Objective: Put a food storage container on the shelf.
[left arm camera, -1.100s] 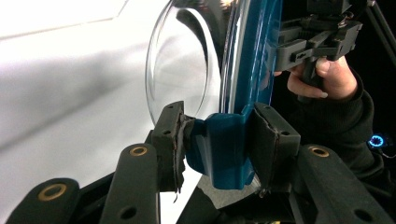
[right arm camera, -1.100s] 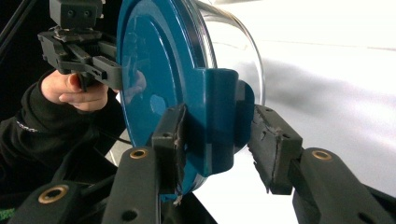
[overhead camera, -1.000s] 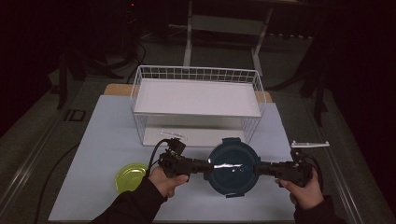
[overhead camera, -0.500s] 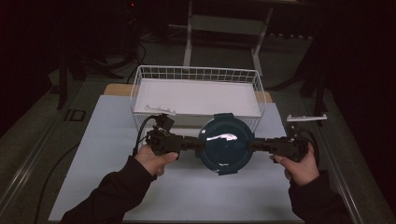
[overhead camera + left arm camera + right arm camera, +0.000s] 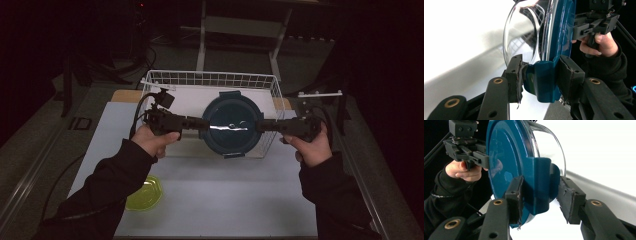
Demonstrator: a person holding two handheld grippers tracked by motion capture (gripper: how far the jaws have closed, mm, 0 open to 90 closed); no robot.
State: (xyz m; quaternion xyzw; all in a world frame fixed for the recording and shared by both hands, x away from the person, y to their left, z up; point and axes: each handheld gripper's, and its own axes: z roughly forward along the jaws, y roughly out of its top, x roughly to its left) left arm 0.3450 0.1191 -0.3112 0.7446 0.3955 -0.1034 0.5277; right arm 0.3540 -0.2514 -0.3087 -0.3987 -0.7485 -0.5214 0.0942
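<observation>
A round glass container with a dark blue clip lid (image 5: 231, 125) hangs level above the front part of a white wire basket (image 5: 210, 77). My left gripper (image 5: 202, 125) is shut on the clip tab at its left edge, and my right gripper (image 5: 260, 126) is shut on the opposite tab. In the left gripper view the jaws (image 5: 541, 77) pinch the blue tab, with the clear glass bowl (image 5: 524, 37) rising on the left. The right gripper view has the jaws (image 5: 540, 200) around the other tab and the lid's blue top (image 5: 506, 160) facing left.
A yellow-green bowl (image 5: 145, 192) lies on the white mat (image 5: 225, 200) near the left forearm. The basket has a white floor and stands at the mat's far edge. A small white rack (image 5: 320, 94) stands to the right. Dark floor surrounds the table.
Both grippers have carried the container away from the person, from the mat's near part to above the basket's front. The yellow-green bowl has stayed where it was.
</observation>
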